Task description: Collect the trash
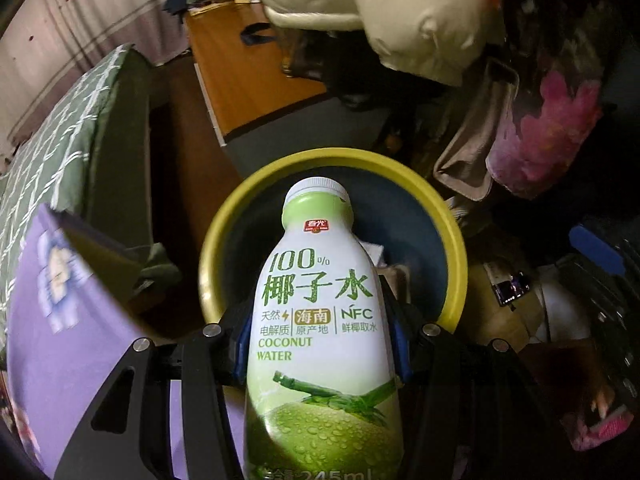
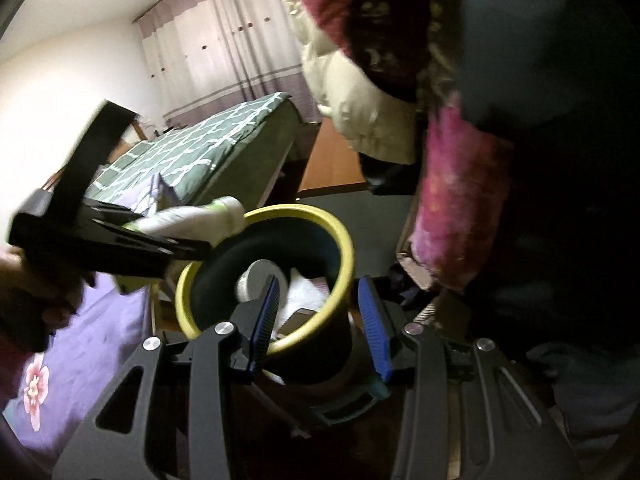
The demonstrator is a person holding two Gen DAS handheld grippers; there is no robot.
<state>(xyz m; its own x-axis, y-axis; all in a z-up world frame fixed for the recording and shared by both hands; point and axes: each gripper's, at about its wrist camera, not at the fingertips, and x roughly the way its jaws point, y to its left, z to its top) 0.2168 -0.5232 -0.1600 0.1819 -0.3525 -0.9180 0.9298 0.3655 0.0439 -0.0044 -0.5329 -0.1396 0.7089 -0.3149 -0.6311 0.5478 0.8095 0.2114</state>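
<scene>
A white and green coconut water bottle (image 1: 320, 308) with a white cap is clamped between the blue pads of my left gripper (image 1: 320, 332), neck pointing out over the trash bin (image 1: 248, 184). The bin is dark with a yellow rim (image 2: 304, 212) and holds white paper scraps (image 2: 304, 292) and a pale roll (image 2: 260, 280). In the right wrist view the left gripper (image 2: 112, 236) carries the bottle (image 2: 192, 216) to the bin's far-left rim. My right gripper (image 2: 318, 280) straddles the bin's near wall, one finger inside and one outside, shut on it.
A bed with a green checked cover (image 2: 208, 140) and a purple flowered quilt (image 1: 80, 320) lies left of the bin. A person's cream padded jacket (image 1: 400, 20) and pink fleece sleeve (image 2: 452, 200) hang close on the right. Wooden floor (image 1: 248, 68) and curtains (image 2: 224, 40) lie beyond.
</scene>
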